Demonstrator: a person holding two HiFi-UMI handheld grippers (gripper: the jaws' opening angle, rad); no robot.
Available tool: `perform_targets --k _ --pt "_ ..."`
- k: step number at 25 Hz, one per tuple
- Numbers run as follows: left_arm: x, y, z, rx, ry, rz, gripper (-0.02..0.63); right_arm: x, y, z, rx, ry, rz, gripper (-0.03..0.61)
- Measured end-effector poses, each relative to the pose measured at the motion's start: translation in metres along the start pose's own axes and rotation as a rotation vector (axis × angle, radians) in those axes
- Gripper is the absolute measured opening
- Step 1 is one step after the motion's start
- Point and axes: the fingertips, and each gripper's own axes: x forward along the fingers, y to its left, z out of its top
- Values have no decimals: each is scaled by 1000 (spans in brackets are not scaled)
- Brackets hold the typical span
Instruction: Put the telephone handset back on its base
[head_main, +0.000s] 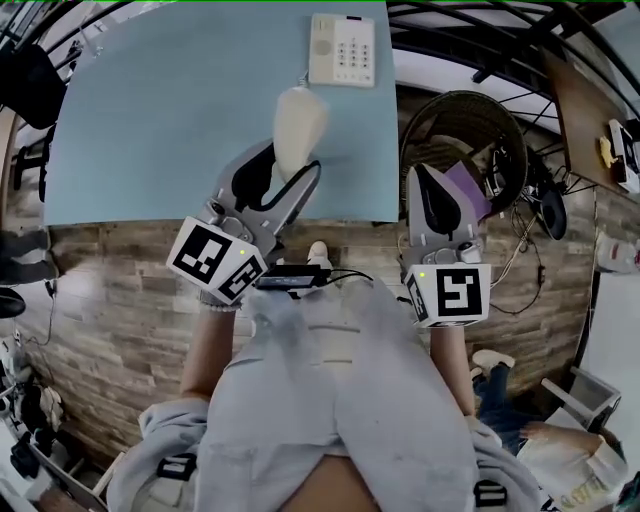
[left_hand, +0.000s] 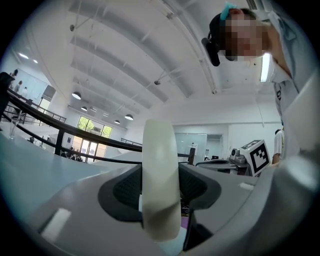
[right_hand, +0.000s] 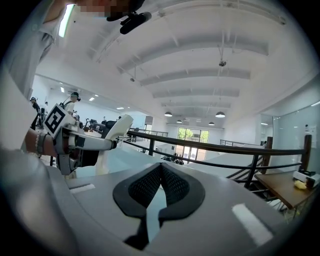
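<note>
The cream telephone base (head_main: 342, 50) with a keypad lies at the far edge of the blue table (head_main: 150, 120). My left gripper (head_main: 283, 178) is shut on the cream handset (head_main: 298, 128), which it holds upright above the table, nearer me than the base. In the left gripper view the handset (left_hand: 160, 175) stands clamped between the dark pads. A coiled cord rises from the handset's top toward the base. My right gripper (head_main: 428, 188) hovers just off the table's right front corner. Its pads (right_hand: 172, 187) are pressed together with nothing between them.
A round wicker basket (head_main: 470, 120) holding a purple thing stands right of the table, with cables beside it. A wooden desk (head_main: 590, 120) is at the far right. Plank flooring and the person's legs fill the near side. A black railing (right_hand: 225, 147) runs beyond the table.
</note>
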Motion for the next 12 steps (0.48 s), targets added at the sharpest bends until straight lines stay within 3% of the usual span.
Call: perform_targets --k 12 --pt "9 16 -6 -16 21 25 210 13 0 -5 -9 19 5 6"
